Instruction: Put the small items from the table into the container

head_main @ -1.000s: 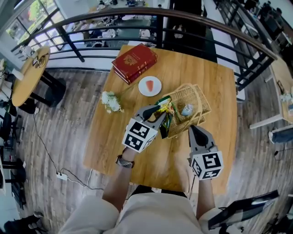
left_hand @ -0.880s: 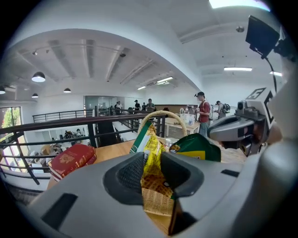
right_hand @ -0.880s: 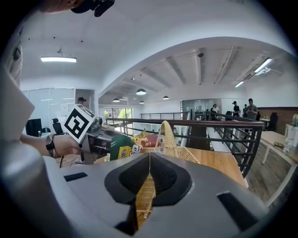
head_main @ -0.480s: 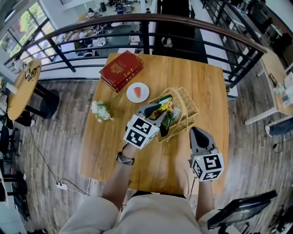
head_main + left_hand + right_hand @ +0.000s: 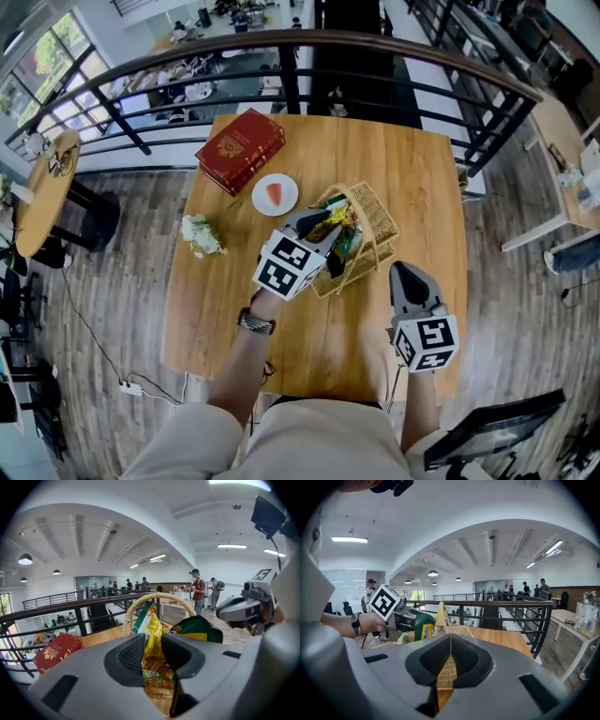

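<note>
The left hand-held gripper [image 5: 315, 226] is clenched on a crinkled yellow plastic snack packet [image 5: 153, 637]. In the left gripper view the packet stands upright between the pads, with its lower end cut off behind the jaws. From the head view it hangs at the left rim of the woven wicker basket [image 5: 382, 217], which sits near the middle of the square wooden surface [image 5: 412, 169]. Whether the packet touches the wicker cannot be told. A dark green packet [image 5: 196, 628] lies just beside it inside the basket. The gripper and its marker cube cover most of the basket's interior, so anything else in there is hard to make out. The right hand-held gripper [image 5: 404, 272] is clenched on nothing and hovers over the near right part of the surface, apart from the basket. A red hardcover book [image 5: 240, 150] lies at the far left corner. A small white plate [image 5: 275, 194] sits nearer in, carrying a reddish piece too small to identify. A white flower bunch [image 5: 202, 235] lies by the left edge.
</note>
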Demonstrator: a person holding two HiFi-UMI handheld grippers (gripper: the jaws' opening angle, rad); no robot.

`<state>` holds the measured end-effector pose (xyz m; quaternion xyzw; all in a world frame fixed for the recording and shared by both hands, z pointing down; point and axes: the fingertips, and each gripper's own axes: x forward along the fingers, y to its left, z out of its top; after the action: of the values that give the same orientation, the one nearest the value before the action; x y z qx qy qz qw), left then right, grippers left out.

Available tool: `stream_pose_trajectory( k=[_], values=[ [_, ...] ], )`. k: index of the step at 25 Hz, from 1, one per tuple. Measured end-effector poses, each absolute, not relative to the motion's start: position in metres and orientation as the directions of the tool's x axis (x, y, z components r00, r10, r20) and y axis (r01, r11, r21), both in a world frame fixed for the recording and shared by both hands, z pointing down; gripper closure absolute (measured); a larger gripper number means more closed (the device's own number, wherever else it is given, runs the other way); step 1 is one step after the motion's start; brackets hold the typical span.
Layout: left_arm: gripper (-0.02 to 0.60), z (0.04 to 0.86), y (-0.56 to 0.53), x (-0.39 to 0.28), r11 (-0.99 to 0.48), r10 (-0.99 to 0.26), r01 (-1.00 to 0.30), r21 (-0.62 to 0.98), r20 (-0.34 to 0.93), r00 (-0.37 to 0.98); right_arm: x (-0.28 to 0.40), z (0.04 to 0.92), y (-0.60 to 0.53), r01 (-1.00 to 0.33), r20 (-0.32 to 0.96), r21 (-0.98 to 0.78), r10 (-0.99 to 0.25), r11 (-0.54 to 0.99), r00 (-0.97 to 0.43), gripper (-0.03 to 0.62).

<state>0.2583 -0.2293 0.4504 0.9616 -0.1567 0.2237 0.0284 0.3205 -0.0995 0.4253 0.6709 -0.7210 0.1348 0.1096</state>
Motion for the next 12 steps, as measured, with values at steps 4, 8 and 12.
stream_pose_trajectory(
  k=[4,8,12],
  values=[
    [0.465,0.455,-0.234,0.263,-0.952,-0.299,-0.297,-0.079,0.467,0.832,0.328,0.426,-0.099,-0.998,0.34,-0.048,-0.938,0.051,-0.064,0.577],
    [0.465,0.464,-0.236,0.271,-0.955,-0.293,-0.273,-0.115,0.489,0.822,0.336,0.43,-0.099,-0.998,0.346,-0.049,-0.937,0.042,-0.056,0.577],
    [0.465,0.473,-0.241,0.279,-0.956,-0.292,-0.252,-0.148,0.513,0.807,0.338,0.433,-0.1,-0.998,0.353,-0.051,-0.934,0.04,-0.055,0.577]
  ],
)
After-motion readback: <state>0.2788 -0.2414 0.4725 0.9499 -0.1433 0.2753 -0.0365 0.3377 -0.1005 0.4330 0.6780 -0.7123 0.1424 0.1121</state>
